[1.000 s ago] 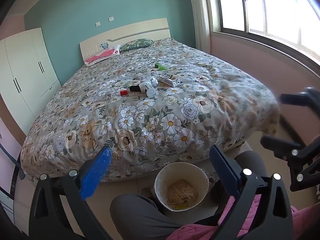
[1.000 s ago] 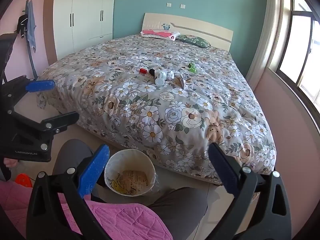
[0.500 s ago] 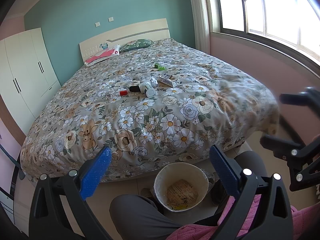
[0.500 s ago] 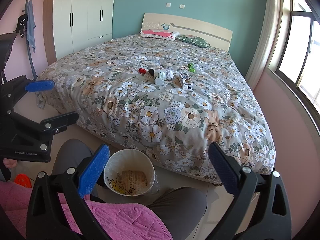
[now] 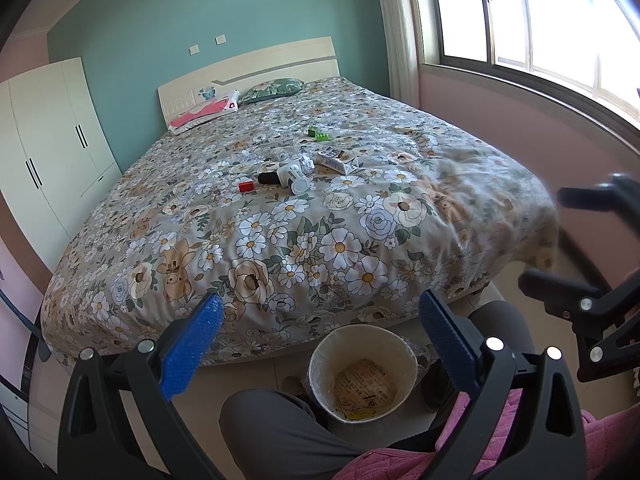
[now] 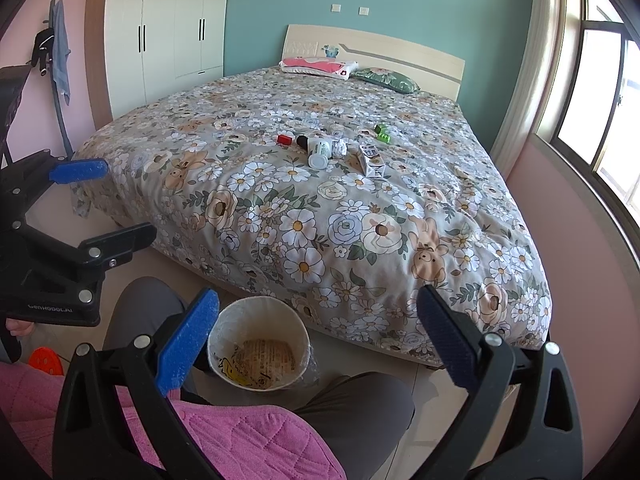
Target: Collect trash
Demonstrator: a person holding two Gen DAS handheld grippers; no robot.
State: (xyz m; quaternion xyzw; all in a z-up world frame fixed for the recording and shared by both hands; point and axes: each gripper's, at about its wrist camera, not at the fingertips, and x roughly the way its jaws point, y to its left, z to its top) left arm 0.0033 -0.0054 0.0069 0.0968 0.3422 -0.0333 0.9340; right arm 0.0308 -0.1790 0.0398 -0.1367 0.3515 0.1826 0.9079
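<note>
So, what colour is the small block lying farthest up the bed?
Green block; clearest in the right wrist view.

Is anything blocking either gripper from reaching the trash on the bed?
Nothing visible. Between the open left gripper, the open right gripper and the trash lies only bare bedspread. The bin sits on the floor below.

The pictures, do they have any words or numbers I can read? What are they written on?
"GenHODOLAI", roughly, in small letters I can't make out for sure, on the black body of the left tool.
Print on the paper inside the bin: too blurred to read.
Print on the small white carton on the bed: too small to read.
Label on the white bottle: too small to read.
</note>
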